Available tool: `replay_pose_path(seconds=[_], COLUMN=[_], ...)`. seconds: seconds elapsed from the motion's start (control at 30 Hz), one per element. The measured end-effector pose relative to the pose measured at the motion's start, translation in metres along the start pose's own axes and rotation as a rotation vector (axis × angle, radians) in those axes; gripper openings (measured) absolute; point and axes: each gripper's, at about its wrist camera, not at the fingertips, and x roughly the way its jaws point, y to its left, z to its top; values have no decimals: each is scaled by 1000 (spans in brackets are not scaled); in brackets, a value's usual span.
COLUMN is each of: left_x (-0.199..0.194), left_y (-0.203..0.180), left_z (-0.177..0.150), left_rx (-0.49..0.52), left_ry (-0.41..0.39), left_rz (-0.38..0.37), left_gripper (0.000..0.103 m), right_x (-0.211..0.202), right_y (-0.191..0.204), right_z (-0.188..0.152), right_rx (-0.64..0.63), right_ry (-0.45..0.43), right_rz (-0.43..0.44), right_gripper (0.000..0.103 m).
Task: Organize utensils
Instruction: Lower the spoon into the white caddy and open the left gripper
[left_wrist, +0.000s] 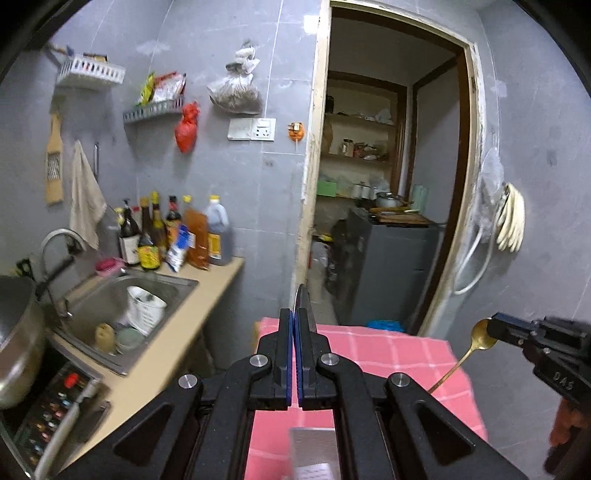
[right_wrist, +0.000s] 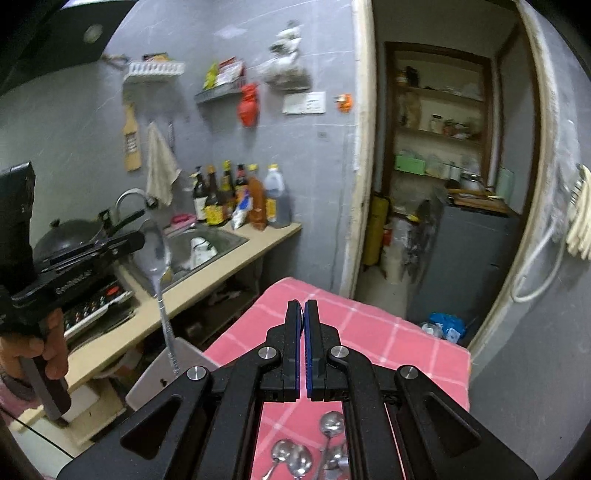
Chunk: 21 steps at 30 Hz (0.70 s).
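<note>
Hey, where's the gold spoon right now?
In the left wrist view, the gold spoon is at the right, its bowl clamped in the right gripper above the pink checked tablecloth.

We see matt black plastic on the left claw (left_wrist: 295, 317), blue rubbery pads inside; it pinches a glossy steel spoon (right_wrist: 157, 251) with a ridged handle. Right claw (right_wrist: 303, 314), same matt plastic, grips a shiny brass-toned spoon (left_wrist: 480, 338). Tabletop wears a pink checked cloth (right_wrist: 369, 332), soft and matt. Loose spoons (right_wrist: 295, 458) on it are polished metal. Sink (left_wrist: 110, 299) is brushed steel; grater (left_wrist: 53, 162) on the wall is wooden.
</note>
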Motion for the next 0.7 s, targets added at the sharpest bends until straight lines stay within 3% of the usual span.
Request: replay_pose_path(seconds=[0.23,0.53,0.7], left_x=[7,18,20], left_y=[-3,11,12], left_z=[-22,-48,-59], left_rx=[61,-22,-11], left_ry=[-8,74,82], left_rz=[52,-34,-30], left_gripper=[2,2,2], right_x=[21,51,62], right_y=[33,51,53], right_z=[-15,-38,-50], right_rx=[-91,-80,-21], right_ry=[86,179,203], right_rz=[23,75,110], right_gripper=[2,2,3])
